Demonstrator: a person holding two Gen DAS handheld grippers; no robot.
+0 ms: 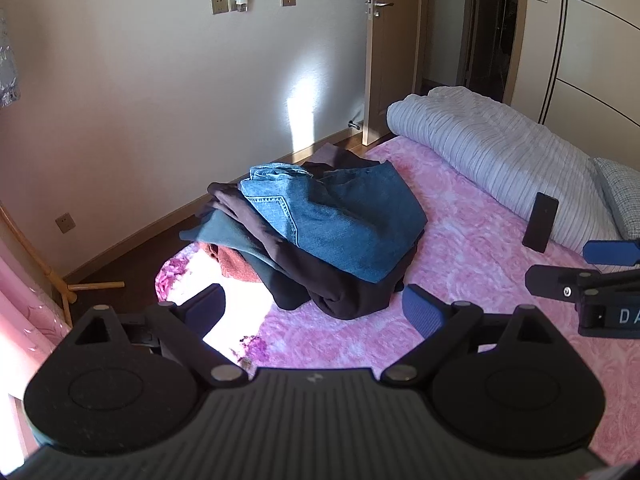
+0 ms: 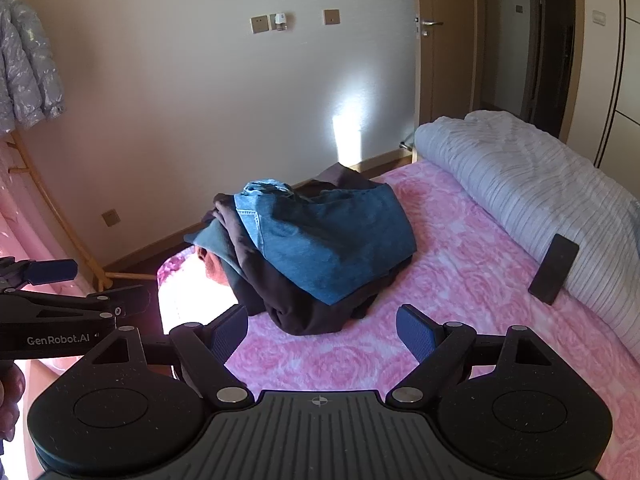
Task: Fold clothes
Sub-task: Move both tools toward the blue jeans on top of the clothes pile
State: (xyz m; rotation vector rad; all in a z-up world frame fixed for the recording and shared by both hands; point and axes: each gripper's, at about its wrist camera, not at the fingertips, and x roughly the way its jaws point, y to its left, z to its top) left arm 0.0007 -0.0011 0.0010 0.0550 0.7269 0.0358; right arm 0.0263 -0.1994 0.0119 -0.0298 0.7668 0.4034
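Denim jeans [image 2: 324,236] top our unfolded clothes heap [image 1: 320,236] on the pink bed [image 2: 460,280]; nothing looks folded yet. Left gripper [image 1: 316,306] and right gripper [image 2: 322,334] hover wide open, empty.

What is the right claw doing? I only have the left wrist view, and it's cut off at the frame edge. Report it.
Observer: The right claw is open wide with nothing between its pads. It is over the pink bedspread, on the near side of the clothes pile.
Operator: Now tell me what hangs at far left. I get only a sliver of it.
Observer: A silvery puffer jacket hangs above the wooden rack.
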